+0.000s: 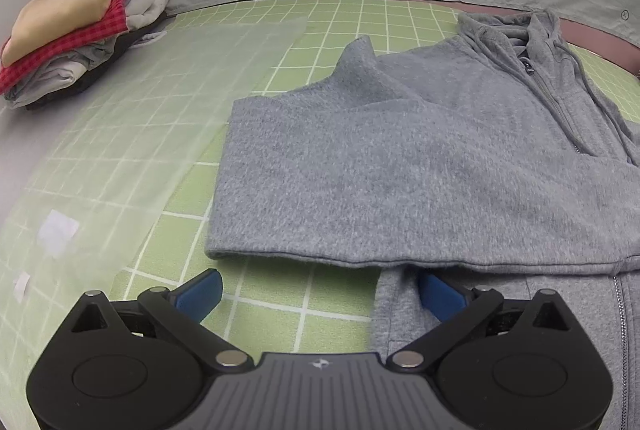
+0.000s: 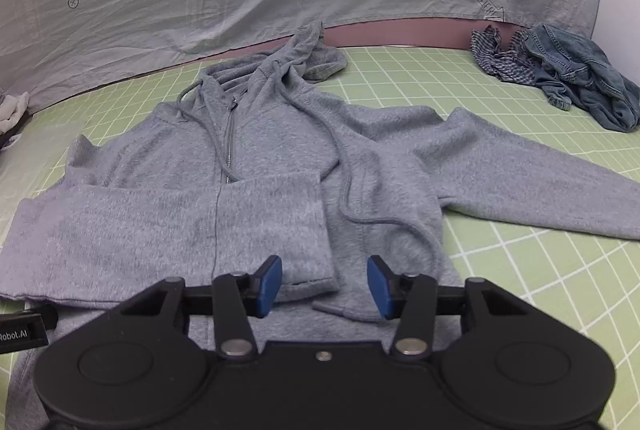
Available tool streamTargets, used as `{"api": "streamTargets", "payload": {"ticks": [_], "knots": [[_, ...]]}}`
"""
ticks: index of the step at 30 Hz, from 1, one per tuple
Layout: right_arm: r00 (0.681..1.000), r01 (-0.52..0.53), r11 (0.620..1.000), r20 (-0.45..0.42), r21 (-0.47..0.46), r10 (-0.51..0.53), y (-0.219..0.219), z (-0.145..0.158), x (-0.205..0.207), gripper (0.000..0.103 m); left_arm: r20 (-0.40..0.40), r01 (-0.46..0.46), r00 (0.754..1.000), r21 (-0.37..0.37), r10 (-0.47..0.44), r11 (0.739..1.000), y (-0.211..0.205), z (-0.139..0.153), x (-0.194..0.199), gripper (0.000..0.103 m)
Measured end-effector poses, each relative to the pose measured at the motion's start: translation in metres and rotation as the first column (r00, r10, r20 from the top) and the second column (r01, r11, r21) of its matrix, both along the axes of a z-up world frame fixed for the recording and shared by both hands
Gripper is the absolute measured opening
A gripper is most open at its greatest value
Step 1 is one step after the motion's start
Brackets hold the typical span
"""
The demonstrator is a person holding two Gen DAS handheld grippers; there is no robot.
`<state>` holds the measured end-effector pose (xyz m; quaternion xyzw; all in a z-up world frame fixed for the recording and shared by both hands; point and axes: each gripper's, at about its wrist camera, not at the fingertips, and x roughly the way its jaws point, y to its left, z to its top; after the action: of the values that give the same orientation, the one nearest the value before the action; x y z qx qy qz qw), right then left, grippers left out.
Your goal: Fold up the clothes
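One grey hoodie, left sleeve folded across (right sleeve outstretched); left gripper and right gripper gaping, empty. Risk: drawstring snagging, disturbing the fold.

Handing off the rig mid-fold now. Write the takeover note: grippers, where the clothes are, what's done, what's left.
Left gripper: open, empty, at the gray hoodie's near edge.
Right gripper: open, empty, over the hoodie front.
Hoodie lies flat on the green grid mat, zipper up.
Done: left sleeve folded across the chest; folded pile at far left.
Left: right sleeve still spread out, hood, body fold; then the unfolded denim and checked clothes at far right.
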<state>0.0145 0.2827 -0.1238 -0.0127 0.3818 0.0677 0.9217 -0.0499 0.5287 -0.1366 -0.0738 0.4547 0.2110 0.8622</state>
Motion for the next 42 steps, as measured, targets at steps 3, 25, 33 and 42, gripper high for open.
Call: {"api": "streamTargets", "payload": {"ticks": [3,25,33,42], "knots": [[1.000,0.011,1.000,0.002,-0.008,-0.011,0.008,-0.003,0.001,0.030,0.005,0.019,1.000,-0.019,-0.019,1.000,0.004,-0.001,0.001,0.103],[0.978,-0.147,0.989,0.142,-0.037,0.150,-0.026,0.041,0.024,0.007,-0.018,-0.063,0.998,-0.011,0.063,0.998,-0.001,0.002,0.002,0.103],[0.971,-0.107,0.993,0.211,-0.050,0.115,-0.086,0.056,0.051,0.007,-0.024,-0.158,0.987,-0.023,0.158,0.987,-0.003,0.002,0.000,0.103],[0.966,0.081,0.993,0.253,-0.083,-0.057,-0.184,0.055,0.086,0.007,-0.028,-0.242,0.970,0.002,0.242,0.970,-0.012,0.003,0.002,0.103]]}}
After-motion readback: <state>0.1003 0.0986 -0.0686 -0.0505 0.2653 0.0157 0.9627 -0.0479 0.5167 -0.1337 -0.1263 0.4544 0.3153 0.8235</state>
